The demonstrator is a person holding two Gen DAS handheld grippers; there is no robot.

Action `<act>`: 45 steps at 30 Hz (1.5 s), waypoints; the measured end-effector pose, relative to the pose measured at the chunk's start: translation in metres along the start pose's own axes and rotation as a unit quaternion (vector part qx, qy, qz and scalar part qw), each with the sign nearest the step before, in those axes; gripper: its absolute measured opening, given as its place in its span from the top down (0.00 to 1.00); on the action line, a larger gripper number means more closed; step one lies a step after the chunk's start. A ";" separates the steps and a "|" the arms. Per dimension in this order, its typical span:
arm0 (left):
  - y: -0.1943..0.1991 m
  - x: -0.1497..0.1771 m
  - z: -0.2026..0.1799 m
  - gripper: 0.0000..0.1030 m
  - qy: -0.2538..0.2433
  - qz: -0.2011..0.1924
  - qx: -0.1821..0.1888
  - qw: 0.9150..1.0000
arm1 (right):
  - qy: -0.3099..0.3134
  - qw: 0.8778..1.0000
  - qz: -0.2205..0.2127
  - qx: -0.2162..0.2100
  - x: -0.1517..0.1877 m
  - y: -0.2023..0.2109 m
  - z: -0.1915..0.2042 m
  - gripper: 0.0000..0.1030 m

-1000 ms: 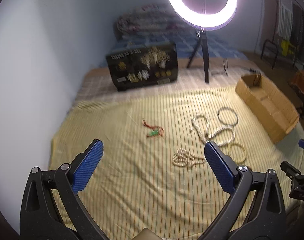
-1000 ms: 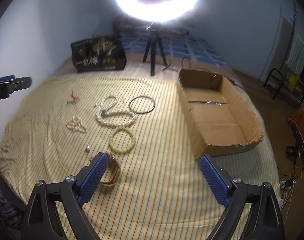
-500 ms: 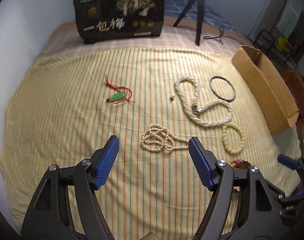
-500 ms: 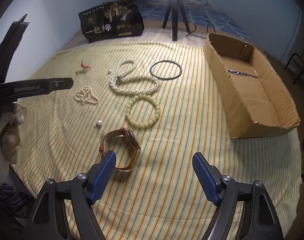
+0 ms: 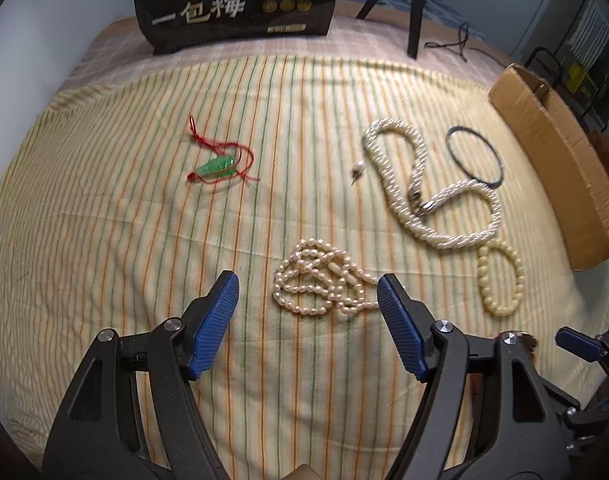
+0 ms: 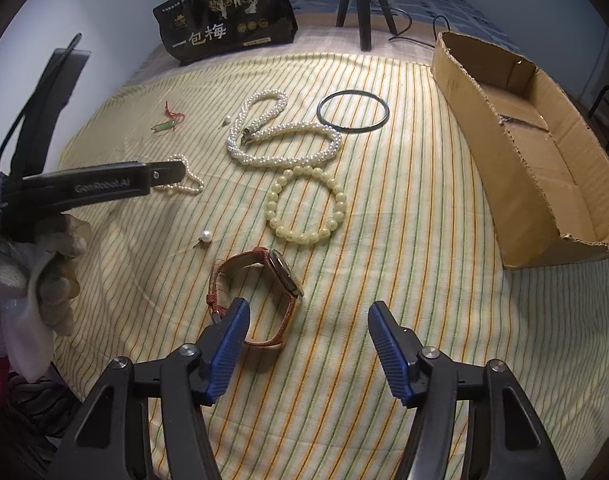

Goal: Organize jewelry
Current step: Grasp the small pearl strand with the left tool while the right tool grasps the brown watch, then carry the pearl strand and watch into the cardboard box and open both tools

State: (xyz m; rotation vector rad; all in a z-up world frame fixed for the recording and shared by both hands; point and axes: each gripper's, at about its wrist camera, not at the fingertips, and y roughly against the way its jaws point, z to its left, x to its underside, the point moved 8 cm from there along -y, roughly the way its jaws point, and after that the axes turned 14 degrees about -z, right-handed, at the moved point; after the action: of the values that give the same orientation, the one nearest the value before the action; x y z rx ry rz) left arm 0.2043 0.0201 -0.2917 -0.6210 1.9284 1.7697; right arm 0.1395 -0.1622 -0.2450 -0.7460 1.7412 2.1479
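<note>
Jewelry lies on a striped yellow cloth [image 5: 104, 220]. My left gripper [image 5: 308, 292] is open, just above a small pearl strand [image 5: 320, 280] between its blue pads. Beyond lie a green pendant on red cord [image 5: 218, 166], a loose pearl [image 5: 357, 168], a thick pearl necklace [image 5: 424, 200], a black bangle [image 5: 474, 156] and a pale bead bracelet [image 5: 500, 280]. My right gripper [image 6: 308, 320] is open, empty, just above a brown leather watch [image 6: 260, 292]; its left pad overlaps the strap. The bead bracelet [image 6: 304, 210] lies beyond the watch.
An open cardboard box [image 6: 544, 152] stands at the right edge of the cloth. A black printed bag [image 6: 228, 16] and tripod legs [image 6: 360, 0] stand at the back. The left gripper's arm and gloved hand [image 6: 36, 240] reach in at the left of the right wrist view.
Both grippers have moved forward and down toward the cloth. The left one now frames the small pearl strand; the right one has come up to the watch. Both stay open.
</note>
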 end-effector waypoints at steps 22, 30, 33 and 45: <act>-0.008 0.001 -0.015 0.91 -0.022 -0.011 -0.003 1.000 | 0.008 1.000 0.028 -0.007 0.006 -0.024 0.008 0.82; 0.015 -0.013 0.003 0.93 0.013 -0.032 0.007 0.999 | -0.005 1.000 0.013 -0.018 0.001 -0.014 0.006 0.94; 0.027 -0.023 0.009 0.93 0.027 -0.047 0.009 0.999 | -0.007 1.000 0.000 -0.017 -0.003 -0.007 0.002 0.94; 0.084 -0.065 -0.019 0.93 0.030 -0.121 0.045 0.991 | -0.014 0.997 -0.074 -0.005 -0.043 0.038 -0.017 0.94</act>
State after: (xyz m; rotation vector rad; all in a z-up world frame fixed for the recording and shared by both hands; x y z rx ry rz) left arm 0.2050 0.0090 -0.1848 -0.8446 1.8702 1.5230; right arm 0.1591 -0.1836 -0.1927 -0.8169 1.6093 2.0617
